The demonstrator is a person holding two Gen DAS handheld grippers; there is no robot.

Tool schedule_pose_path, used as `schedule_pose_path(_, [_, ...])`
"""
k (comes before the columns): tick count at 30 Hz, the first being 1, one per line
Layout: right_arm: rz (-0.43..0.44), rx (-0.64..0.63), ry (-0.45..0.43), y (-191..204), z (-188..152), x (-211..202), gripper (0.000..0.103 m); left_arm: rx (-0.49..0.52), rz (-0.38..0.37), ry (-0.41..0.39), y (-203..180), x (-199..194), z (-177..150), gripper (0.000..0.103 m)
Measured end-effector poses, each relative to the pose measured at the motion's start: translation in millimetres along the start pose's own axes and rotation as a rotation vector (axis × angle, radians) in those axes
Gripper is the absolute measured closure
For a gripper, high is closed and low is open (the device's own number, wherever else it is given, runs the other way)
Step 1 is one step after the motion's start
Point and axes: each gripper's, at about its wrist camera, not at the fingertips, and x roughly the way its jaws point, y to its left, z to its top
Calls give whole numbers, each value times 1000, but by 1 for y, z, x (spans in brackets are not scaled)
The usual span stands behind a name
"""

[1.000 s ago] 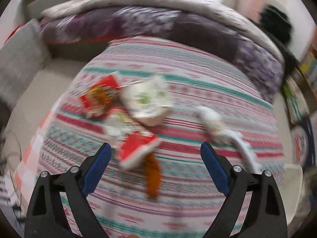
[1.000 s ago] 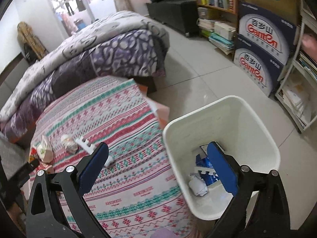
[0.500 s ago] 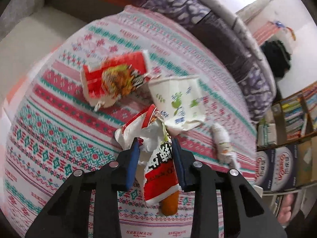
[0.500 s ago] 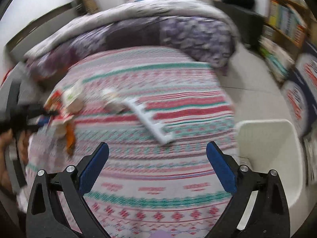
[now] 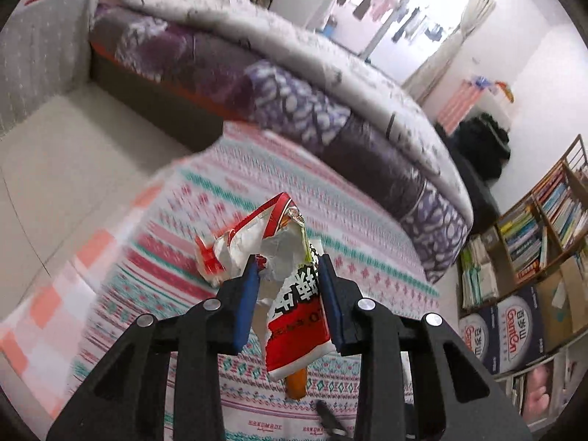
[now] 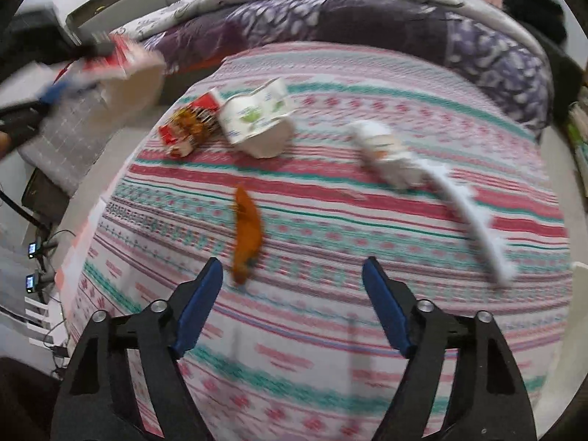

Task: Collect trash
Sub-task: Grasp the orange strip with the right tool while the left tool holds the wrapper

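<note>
My left gripper (image 5: 288,279) is shut on a torn red and white snack wrapper (image 5: 294,308), lifted above the striped bedspread (image 5: 330,202). In the right wrist view that same gripper (image 6: 55,92) shows blurred at the upper left with the wrapper (image 6: 121,55). My right gripper (image 6: 292,290) hangs over the bedspread (image 6: 330,349), jaws closing with nothing between them. Just beyond its left finger lies an orange peel (image 6: 248,235). Farther off lie a red noodle packet (image 6: 189,125), a crushed white paper cup (image 6: 257,123), a crumpled white wrapper (image 6: 382,147) and a long white plastic strip (image 6: 474,220).
A folded purple and grey quilt (image 6: 367,25) runs along the far side of the bed. A white bin's rim (image 6: 578,275) shows at the right edge. Bookshelves (image 5: 544,220) and blue boxes (image 5: 503,330) stand to the right. Cables (image 6: 40,257) lie on the floor at left.
The left gripper closed on the snack wrapper and lifted it off the bed. The right gripper swung from the white bin over to the bedspread, and its jaws narrowed.
</note>
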Motion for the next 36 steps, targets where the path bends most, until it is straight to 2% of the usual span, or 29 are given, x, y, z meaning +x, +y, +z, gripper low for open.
schedule_pose_path(2, [5, -8, 38, 12, 4, 17, 34, 1, 14, -29, 5, -9, 9, 70])
schedule_pose_path(4, [3, -14, 85, 19, 4, 35, 42, -7, 24, -45, 11, -14, 15, 70])
schedule_pose_path(5, [-3, -14, 96, 21, 4, 41, 49, -13, 25, -47, 13, -14, 17, 69])
schedule_pose_path(7, [-24, -35, 66, 27, 4, 42, 51, -21, 25, -45, 17, -13, 19, 69])
schedule_pose_path(8, [-30, -41, 64, 28, 5, 43, 58, -27, 26, -39, 19, -11, 20, 69])
schedule_pose_path(9, [-38, -44, 59, 29, 7, 43, 74, -30, 28, -35, 21, -10, 20, 69])
schedule_pose_path(10, [-46, -47, 57, 30, 8, 44, 82, -33, 31, -28, 22, -7, 20, 69])
schedule_pose_path(15, [-45, -29, 20, 28, 12, 36, 85, -36, 36, -16, 24, -2, 18, 69])
schedule_pose_path(26, [-65, 32, -126, 6, 27, -32, 85, 6, 38, -35, 13, -6, 9, 69])
schedule_pose_path(36, [-80, 125, -178, -33, 22, -71, 85, 77, 39, 52, -15, 13, -25, 69])
